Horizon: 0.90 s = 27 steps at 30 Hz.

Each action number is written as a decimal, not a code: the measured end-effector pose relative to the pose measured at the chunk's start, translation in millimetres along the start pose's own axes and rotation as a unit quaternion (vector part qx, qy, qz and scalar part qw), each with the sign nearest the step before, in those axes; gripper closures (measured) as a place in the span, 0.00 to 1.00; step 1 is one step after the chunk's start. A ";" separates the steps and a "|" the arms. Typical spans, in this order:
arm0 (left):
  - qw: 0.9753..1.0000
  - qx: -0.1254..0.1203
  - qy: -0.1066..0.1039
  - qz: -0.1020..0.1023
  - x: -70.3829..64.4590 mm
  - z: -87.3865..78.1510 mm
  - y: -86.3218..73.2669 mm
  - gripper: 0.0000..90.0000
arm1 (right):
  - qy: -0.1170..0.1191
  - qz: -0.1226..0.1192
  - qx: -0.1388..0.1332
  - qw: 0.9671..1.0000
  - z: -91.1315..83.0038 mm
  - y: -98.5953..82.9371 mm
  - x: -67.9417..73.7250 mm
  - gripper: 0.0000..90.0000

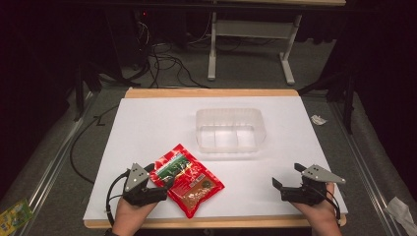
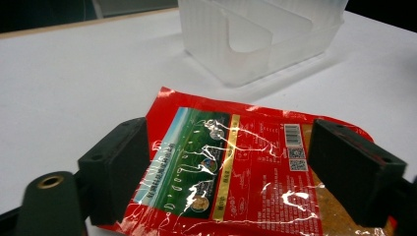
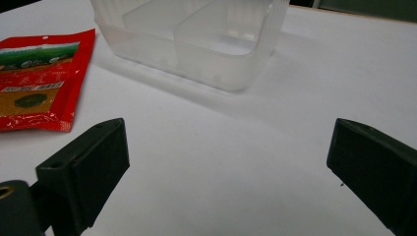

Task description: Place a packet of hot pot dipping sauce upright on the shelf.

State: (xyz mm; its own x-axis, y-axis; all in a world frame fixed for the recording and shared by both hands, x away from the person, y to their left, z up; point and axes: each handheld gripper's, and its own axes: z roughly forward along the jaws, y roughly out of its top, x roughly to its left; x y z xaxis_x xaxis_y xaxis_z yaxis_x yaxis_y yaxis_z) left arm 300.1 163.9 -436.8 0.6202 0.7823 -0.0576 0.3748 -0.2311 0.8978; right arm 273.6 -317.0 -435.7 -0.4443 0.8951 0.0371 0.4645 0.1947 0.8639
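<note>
The left gripper (image 1: 158, 183) jaws straddle, wide apart, a glossy red plastic food pouch (image 2: 236, 167) bearing barcode, QR codes and illegible print; the right gripper (image 1: 286, 175) jaws gape empty.

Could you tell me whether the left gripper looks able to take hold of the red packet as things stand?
Probably yes: the left gripper is open with its fingers either side of the red packet, which lies flat on the table with nothing between them.
</note>
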 end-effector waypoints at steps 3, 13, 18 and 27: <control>1.000 -0.002 0.003 0.003 1.0 -3.3 -0.1 0.17 | 0.003 0.009 -0.002 1.000 -1.0 0.8 -0.3 0.03; 1.000 -0.007 0.004 -0.009 6.5 -8.3 0.3 0.14 | 0.005 0.001 -0.011 1.000 -2.9 4.3 5.8 0.02; 1.000 -0.004 0.001 -0.004 5.7 -6.7 0.9 0.13 | 0.011 0.002 -0.020 1.000 -6.9 6.4 6.1 0.01; 1.000 -0.006 0.003 -0.005 6.5 -8.3 1.0 0.13 | 0.018 0.002 -0.029 0.999 -11.1 9.0 9.6 0.01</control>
State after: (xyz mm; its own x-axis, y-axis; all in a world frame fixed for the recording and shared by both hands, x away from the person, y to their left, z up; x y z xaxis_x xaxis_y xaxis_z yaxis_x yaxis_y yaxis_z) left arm 298.7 173.5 -432.7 0.6126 0.7877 -0.0645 0.3734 -0.2165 0.9021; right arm 265.0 -311.2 -422.0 -0.4706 0.8804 0.0581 0.4220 0.1667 0.8912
